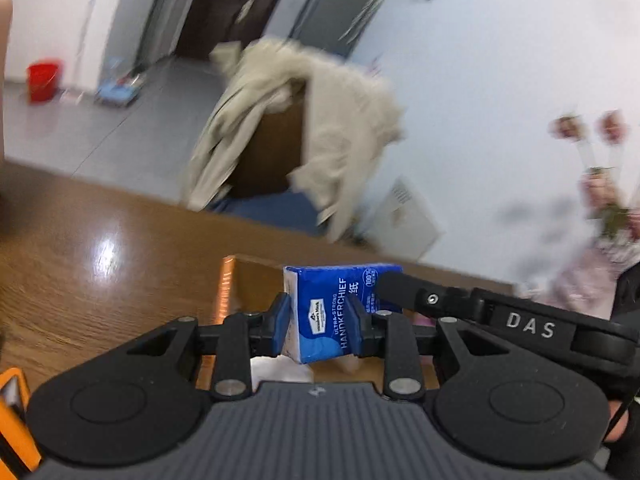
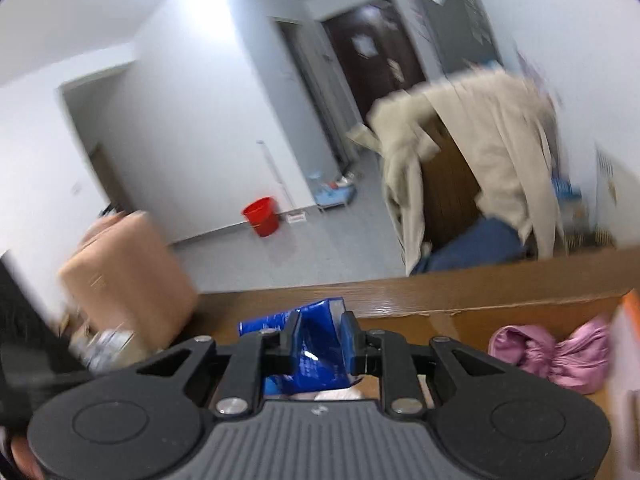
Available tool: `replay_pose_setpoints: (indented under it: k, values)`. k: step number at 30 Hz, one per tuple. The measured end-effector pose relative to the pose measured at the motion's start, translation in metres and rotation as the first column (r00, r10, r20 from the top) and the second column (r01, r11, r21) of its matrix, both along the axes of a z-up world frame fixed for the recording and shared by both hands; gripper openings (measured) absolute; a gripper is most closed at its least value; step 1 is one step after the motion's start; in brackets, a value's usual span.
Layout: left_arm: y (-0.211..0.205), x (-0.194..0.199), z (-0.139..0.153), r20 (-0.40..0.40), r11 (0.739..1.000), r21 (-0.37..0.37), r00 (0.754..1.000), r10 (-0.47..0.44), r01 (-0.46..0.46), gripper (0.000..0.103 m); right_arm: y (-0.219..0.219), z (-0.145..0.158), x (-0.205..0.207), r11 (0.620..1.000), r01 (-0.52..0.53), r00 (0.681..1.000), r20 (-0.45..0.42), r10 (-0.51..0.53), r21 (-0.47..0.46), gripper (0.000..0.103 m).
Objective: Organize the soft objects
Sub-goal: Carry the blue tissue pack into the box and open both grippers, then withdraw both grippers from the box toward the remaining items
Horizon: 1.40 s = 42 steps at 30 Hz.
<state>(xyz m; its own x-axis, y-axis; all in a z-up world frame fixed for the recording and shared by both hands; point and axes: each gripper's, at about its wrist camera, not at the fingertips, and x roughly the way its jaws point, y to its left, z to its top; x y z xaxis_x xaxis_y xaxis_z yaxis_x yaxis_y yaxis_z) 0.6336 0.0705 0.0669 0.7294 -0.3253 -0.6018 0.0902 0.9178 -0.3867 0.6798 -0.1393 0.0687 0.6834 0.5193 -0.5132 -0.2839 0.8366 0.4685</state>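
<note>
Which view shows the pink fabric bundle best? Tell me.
The right wrist view: the crumpled pink fabric bundle lies in the open inside the brown cardboard box. In the left wrist view only a small pink sliver shows, behind the tool's linkage.

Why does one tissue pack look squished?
The right gripper is shut on a blue tissue pack, and its wrapper looks crumpled and dented. The left gripper holds another pack that looks boxy and smooth. Nothing has spilled.
</note>
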Motion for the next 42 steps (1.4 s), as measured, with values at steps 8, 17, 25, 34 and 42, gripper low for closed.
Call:
replay_pose_setpoints:
  k: [8,17,25,34,42]
  values:
    - [-0.006,0.024,-0.018,-0.018,0.994,0.103,0.999,-0.042,0.044,0.035,0.016,-0.067,0.056,0.997,0.035,0.977,-0.206,-0.047,-0.061,0.018]
    - [-0.003,-0.004,0.020,0.032,0.978,0.207,0.999,-0.026,0.019,0.039,0.016,-0.029,0.026,0.994,0.005,0.989,-0.148,-0.021,-0.110,0.022]
    - [-0.005,-0.087,0.087,0.102,0.965,0.263,0.994,-0.043,0.015,0.063,-0.035,0.059,-0.048,0.993,-0.026,0.999,-0.049,0.021,-0.116,0.046]
    - [-0.015,-0.233,0.143,0.188,0.949,0.313,0.982,-0.025,-0.036,0.081,-0.136,0.136,-0.182,0.994,0.042,0.996,0.087,-0.034,-0.097,0.076]
    - [-0.033,-0.348,0.129,0.316,0.963,0.239,0.948,0.045,-0.125,0.096,-0.188,0.129,-0.287,0.984,0.089,0.978,0.200,-0.057,-0.151,0.080]
